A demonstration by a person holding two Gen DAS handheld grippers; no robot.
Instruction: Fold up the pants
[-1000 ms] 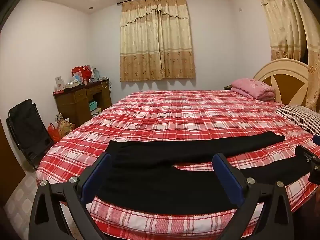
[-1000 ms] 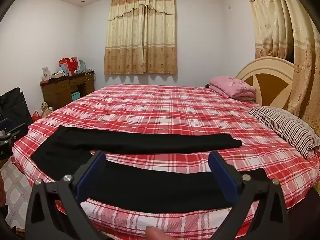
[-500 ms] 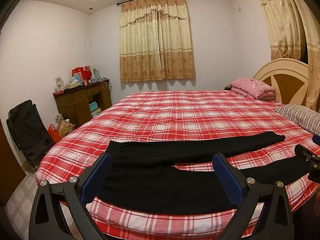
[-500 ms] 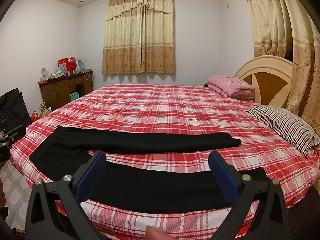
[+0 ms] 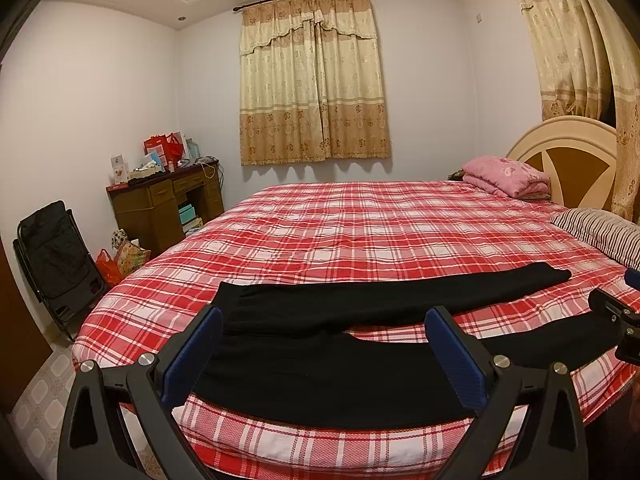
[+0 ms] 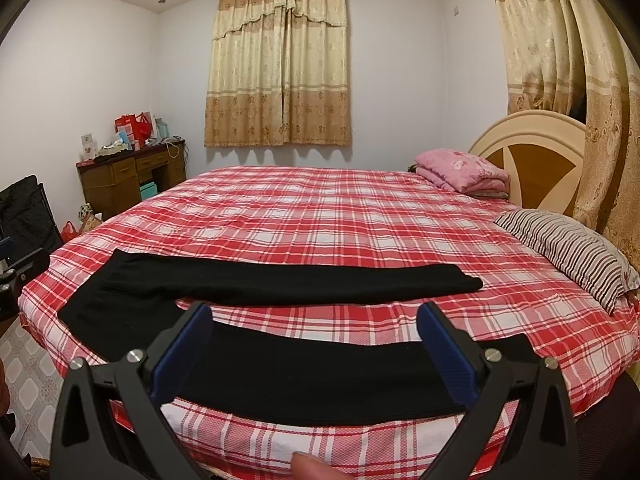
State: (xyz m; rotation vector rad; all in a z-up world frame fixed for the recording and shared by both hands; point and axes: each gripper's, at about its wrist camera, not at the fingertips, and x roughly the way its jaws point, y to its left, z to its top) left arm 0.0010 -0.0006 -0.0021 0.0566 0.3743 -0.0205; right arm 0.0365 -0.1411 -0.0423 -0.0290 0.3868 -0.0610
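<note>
The black pants (image 5: pixel 360 344) lie flat on the red plaid bed (image 5: pixel 380 232), unfolded, with the two legs spread apart in a narrow V and a strip of bedspread showing between them. The left gripper (image 5: pixel 324 354) hovers at the near edge of the bed with its jaws spread wide and nothing held; between and just beyond its blue pads (image 5: pixel 192 356) lies the waist and seat of the pants, the waistband ahead of the left-hand jaw, the far leg running away past the right-hand jaw toward the striped pillow (image 5: pixel 600 232). The right gripper (image 6: pixel 312 348) is likewise wide open and empty, above the near leg, which crosses the whole gap between its jaws and runs a little past the right-hand one to its cuff; the far leg lies further ahead of both jaws, its cuff ending ahead of the right-hand jaw. Whether either gripper touches the fabric cannot be told. Each gripper's dark frame shows at the edge of the other's view. A fingertip (image 6: pixel 308 467) shows below the right gripper. Far beyond the jaws are a folded pink quilt (image 6: pixel 460 172) by the headboard (image 6: pixel 532 160), a curtained window (image 6: pixel 280 64), and, off to the left, a cluttered wooden counter (image 6: pixel 124 176).
</note>
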